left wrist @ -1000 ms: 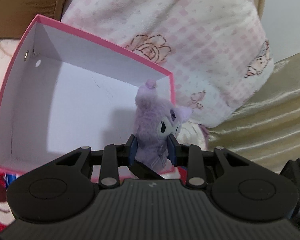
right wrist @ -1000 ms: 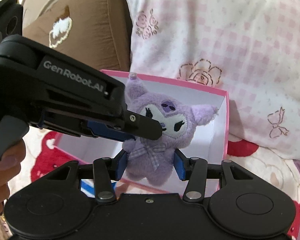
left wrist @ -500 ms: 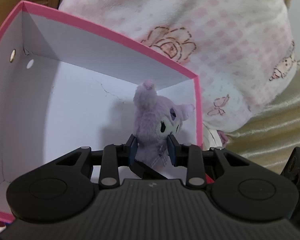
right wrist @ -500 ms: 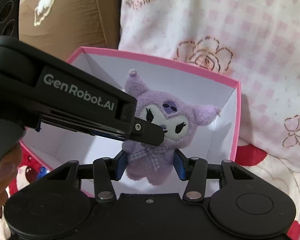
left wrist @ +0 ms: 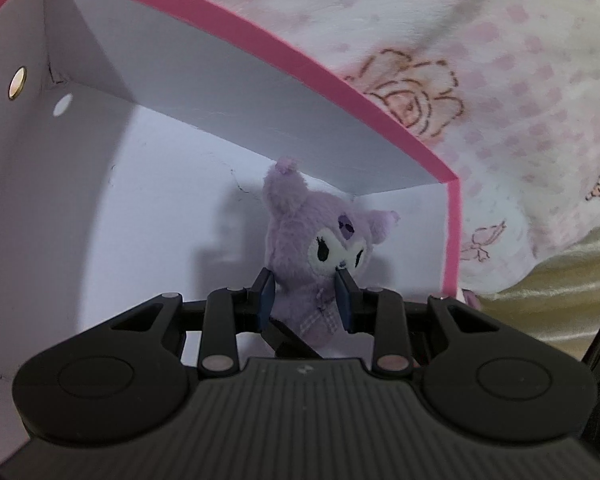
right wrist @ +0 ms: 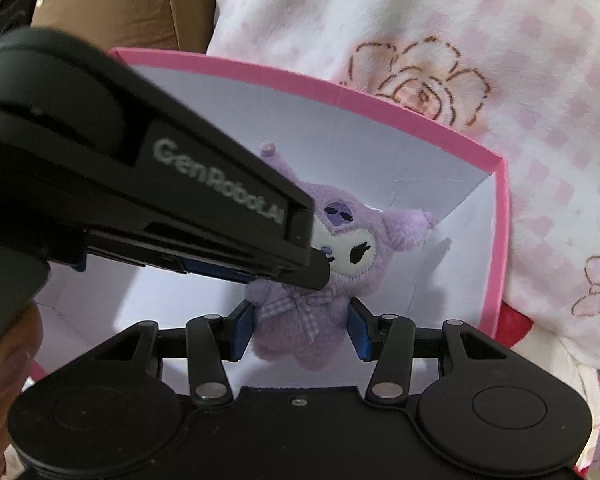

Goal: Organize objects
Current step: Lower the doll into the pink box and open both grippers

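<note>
Left wrist view: the left gripper [left wrist: 305, 303] is clenched on the small purple plush toy [left wrist: 320, 256], which hangs inside the pink-rimmed white cardboard box [left wrist: 452, 236], near its far corner and apparently not yet set down.

Right wrist view: the right gripper [right wrist: 300, 330] grasps the toy's body [right wrist: 300, 320] too. Letting go is left, and I cannot tell what else needs organizing.

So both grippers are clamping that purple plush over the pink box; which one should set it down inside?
Probably the right gripper: it grips the plush squarely across the body, above the box. The left gripper pinches near the neck.
</note>
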The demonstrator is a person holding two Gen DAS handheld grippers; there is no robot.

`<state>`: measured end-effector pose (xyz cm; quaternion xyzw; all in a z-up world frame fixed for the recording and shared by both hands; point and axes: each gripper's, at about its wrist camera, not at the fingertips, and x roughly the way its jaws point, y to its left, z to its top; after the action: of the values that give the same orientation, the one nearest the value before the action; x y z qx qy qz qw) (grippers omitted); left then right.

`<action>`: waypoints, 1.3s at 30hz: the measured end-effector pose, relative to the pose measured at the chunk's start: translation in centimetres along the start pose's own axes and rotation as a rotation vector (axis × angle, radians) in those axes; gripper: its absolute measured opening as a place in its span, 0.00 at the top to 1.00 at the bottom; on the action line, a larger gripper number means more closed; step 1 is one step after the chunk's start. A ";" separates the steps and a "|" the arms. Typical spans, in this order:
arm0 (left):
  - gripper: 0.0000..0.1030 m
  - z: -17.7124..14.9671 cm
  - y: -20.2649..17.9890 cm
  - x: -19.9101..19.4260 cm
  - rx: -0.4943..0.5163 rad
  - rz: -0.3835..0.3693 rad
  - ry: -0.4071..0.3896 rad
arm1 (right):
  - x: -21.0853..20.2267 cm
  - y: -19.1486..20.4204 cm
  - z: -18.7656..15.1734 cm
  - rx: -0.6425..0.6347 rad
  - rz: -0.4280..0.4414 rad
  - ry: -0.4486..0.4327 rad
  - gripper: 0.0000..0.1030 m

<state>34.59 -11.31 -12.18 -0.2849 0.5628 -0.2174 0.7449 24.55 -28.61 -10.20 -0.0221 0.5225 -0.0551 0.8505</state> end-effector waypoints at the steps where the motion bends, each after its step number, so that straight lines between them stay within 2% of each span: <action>1: 0.71 0.1 0.1 0.1 -0.007 0.000 0.003 | 0.2 0.1 0.1 -0.004 -0.001 0.003 0.48; 5: 0.71 0.5 0.5 1.1 -0.050 -0.002 0.022 | 0.8 0.2 0.4 -0.022 -0.017 0.018 0.47; 12: 0.79 0.5 0.2 2.6 -0.081 -0.028 0.062 | 1.2 -0.1 0.2 -0.012 -0.034 0.051 0.46; 15: 0.79 0.3 -0.5 2.8 -0.050 -0.020 0.057 | 0.8 0.3 0.0 -0.020 -0.044 0.044 0.47; 18: 0.79 0.0 -0.9 2.8 -0.038 -0.031 0.054 | 0.6 0.1 -0.1 -0.019 -0.062 0.013 0.52; 27: 0.79 0.1 -1.1 3.0 0.023 -0.003 0.040 | 1.3 0.0 0.3 -0.006 -0.099 0.007 0.52; 30: 0.78 -0.3 -1.7 2.0 0.069 0.008 0.030 | 0.6 0.3 0.3 -0.012 -0.080 0.008 0.45; 34: 0.74 -1.1 -3.1 -0.3 0.167 0.047 0.012 | -2.1 1.2 -0.1 -0.048 -0.058 -0.021 0.29; 39: 0.64 -2.2 -4.7 -4.3 0.271 0.053 -0.016 | -5.5 1.7 -1.2 -0.061 -0.063 -0.051 0.28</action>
<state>31.33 -12.39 -6.41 -0.1685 0.5298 -0.2693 0.7864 21.11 -26.21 -6.06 -0.0659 0.5010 -0.0652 0.8605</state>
